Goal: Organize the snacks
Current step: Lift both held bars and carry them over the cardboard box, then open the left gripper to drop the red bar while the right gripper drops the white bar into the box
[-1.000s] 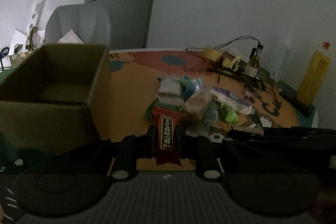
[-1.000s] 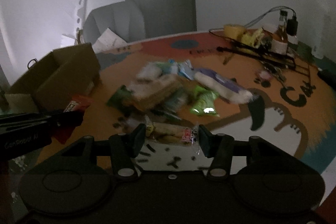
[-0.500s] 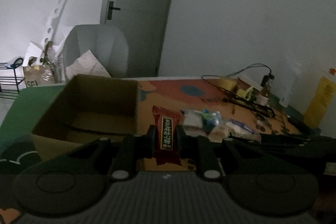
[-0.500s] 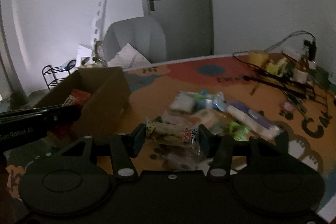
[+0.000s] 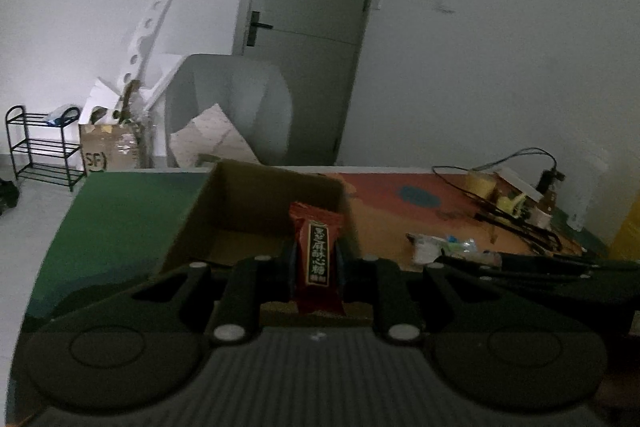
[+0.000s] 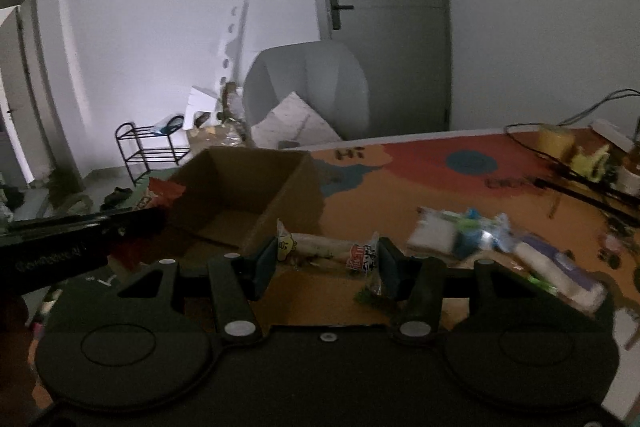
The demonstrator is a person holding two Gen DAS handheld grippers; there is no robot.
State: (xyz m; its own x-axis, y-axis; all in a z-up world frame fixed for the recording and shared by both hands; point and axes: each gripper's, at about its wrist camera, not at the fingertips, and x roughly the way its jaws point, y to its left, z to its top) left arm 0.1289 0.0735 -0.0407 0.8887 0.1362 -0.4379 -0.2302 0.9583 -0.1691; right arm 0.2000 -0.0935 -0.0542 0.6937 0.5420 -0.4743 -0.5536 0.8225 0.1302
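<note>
My left gripper (image 5: 316, 259) is shut on a red snack packet (image 5: 317, 259) held upright, raised just in front of the open cardboard box (image 5: 244, 211). My right gripper (image 6: 327, 254) is shut on a long pale snack packet (image 6: 326, 246) held crosswise between its pads. It hangs above the table, to the right of the box (image 6: 240, 187). The left gripper's body and its red packet (image 6: 160, 191) show at the left of the right wrist view. A pile of loose snacks (image 6: 500, 243) lies on the orange mat to the right.
The box's inside looks bare. Cables, a tape roll (image 6: 554, 143) and bottles sit at the table's far right. Beyond the table stand a grey chair (image 5: 228, 107), a black rack (image 5: 40, 147), cardboard scraps and a closed door (image 5: 308, 27).
Both grippers rose and swung left, away from the snack pile toward the box, each keeping its packet. The box now sits closer to the centre in both views.
</note>
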